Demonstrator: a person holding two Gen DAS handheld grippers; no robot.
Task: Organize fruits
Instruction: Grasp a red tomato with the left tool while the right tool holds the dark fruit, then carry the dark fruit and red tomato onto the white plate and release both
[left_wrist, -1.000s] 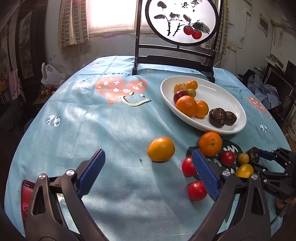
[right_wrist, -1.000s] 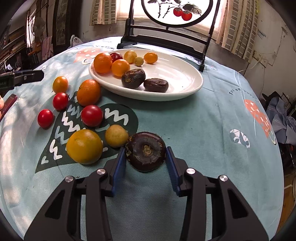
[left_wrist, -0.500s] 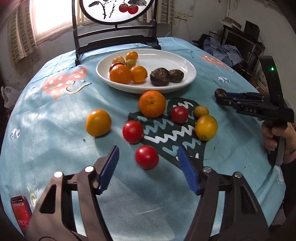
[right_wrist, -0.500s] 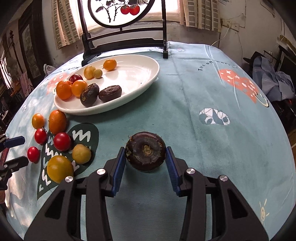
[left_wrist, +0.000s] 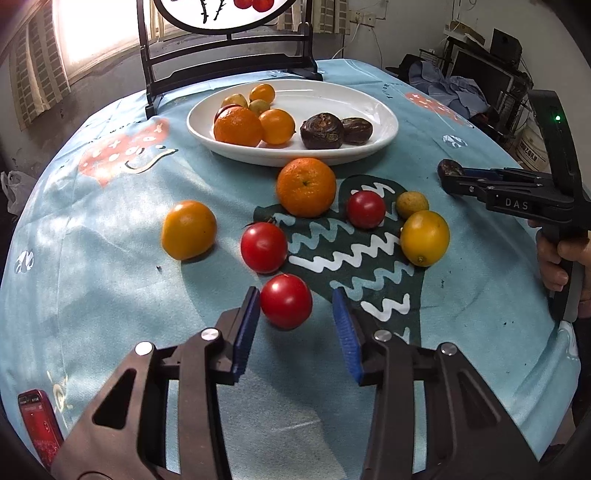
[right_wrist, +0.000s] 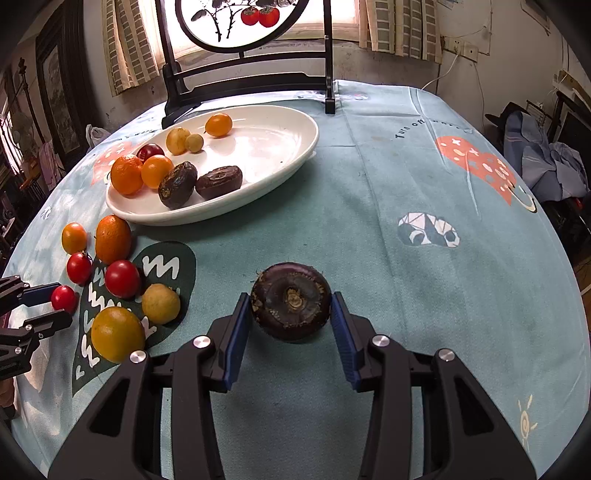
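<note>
A white oval plate at the back of the table holds oranges, small yellow fruits, a red one and two dark brown fruits. My left gripper is open around a red tomato on the cloth; its left pad touches it and the right pad stands apart. My right gripper is shut on a dark purple water chestnut and holds it above the cloth, right of the loose fruit. Loose on the cloth: an orange, two more tomatoes, yellow fruits.
A black wooden screen stand stands behind the plate. A red phone lies at the near left table edge. The round table has a teal cloth. Clutter and clothes lie beyond the right edge.
My left gripper has moved forward and narrowed around the nearest red tomato. My right gripper has carried the water chestnut up and to the right, away from the loose fruit.
</note>
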